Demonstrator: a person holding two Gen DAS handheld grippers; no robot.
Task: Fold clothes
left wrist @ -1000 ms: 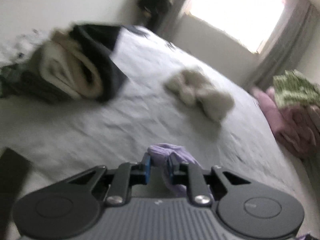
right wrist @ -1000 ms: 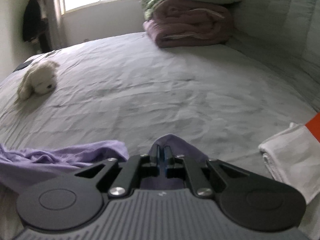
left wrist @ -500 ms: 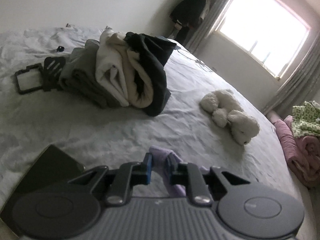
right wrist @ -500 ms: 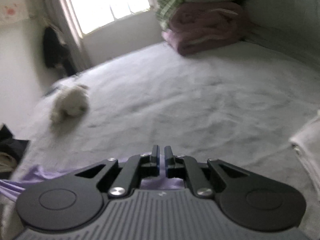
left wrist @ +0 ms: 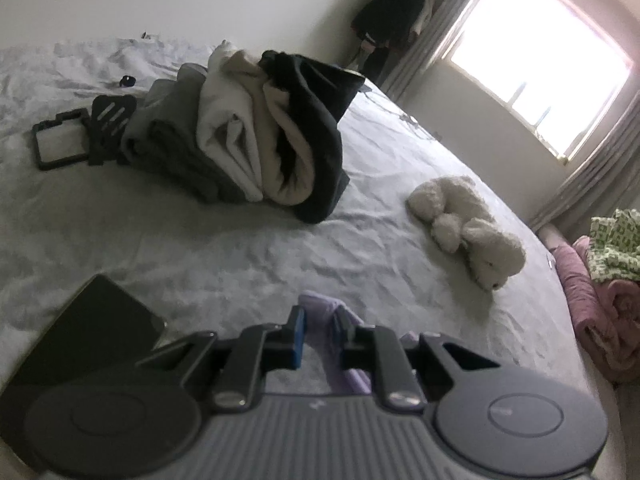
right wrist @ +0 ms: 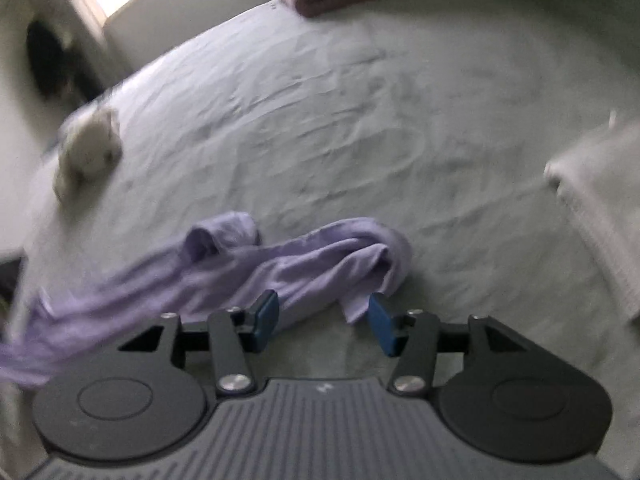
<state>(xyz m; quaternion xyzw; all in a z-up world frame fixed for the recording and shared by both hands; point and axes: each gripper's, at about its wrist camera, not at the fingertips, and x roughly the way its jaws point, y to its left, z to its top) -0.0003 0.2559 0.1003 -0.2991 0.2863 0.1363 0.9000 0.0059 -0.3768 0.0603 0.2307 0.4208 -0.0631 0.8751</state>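
Right wrist view is blurred, yet the right gripper [right wrist: 323, 320] is seen with its jaws just opened wide, nothing pressed between the blue pads [right wrist: 267, 316]. The lavender garment [right wrist: 280, 264] is laid rumpled on the bed sheet [right wrist: 360, 128], 1 end just beyond those pads, the other end smeared and cut off at the frame edge. In the left wrist view, the left gripper [left wrist: 320, 330] is clamped on a fold of the garment, most of which is hidden behind the gripper body. Beyond the garment, a clothes pile [left wrist: 256, 136] and a plush toy [left wrist: 468, 228] are seen.
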